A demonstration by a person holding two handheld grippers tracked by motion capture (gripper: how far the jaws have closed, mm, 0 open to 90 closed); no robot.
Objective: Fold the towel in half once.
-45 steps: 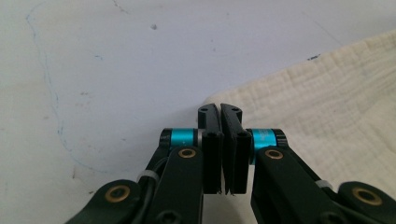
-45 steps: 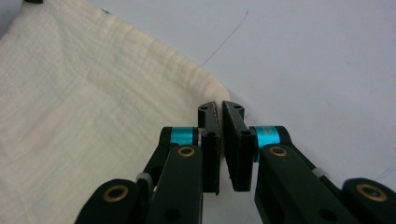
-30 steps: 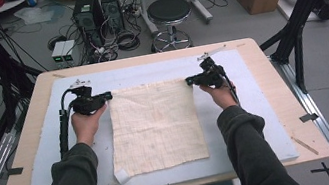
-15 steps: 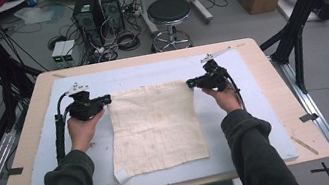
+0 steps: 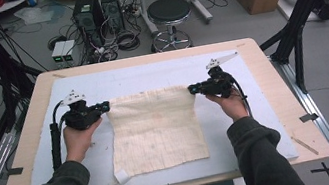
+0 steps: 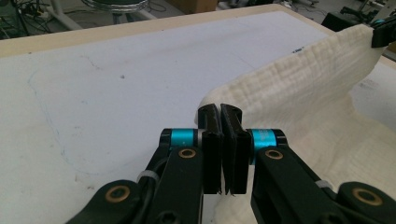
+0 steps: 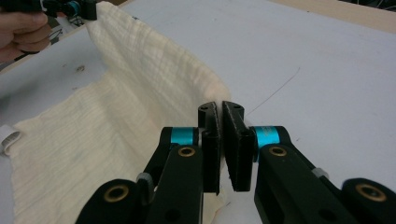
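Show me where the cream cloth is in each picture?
High view: cream cloth lies mid-table, far corners pinched by both grippers.
Left gripper view: cloth at right, running from the jaws.
Right gripper view: cloth at left.
Shared landmark: the white mat underneath.

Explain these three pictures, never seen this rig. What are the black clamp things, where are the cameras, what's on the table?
No robot here: a person holds a handheld gripper in each hand. The high view looks down on the table from above the person's side. The other two views come from cameras riding on each gripper, looking along its two black fingers.

On the table's white mat lies a cream cloth. The left gripper is shut on the cloth's far left corner, the right gripper on its far right corner. The far edge is lifted and stretched between them; the near part lies flat.
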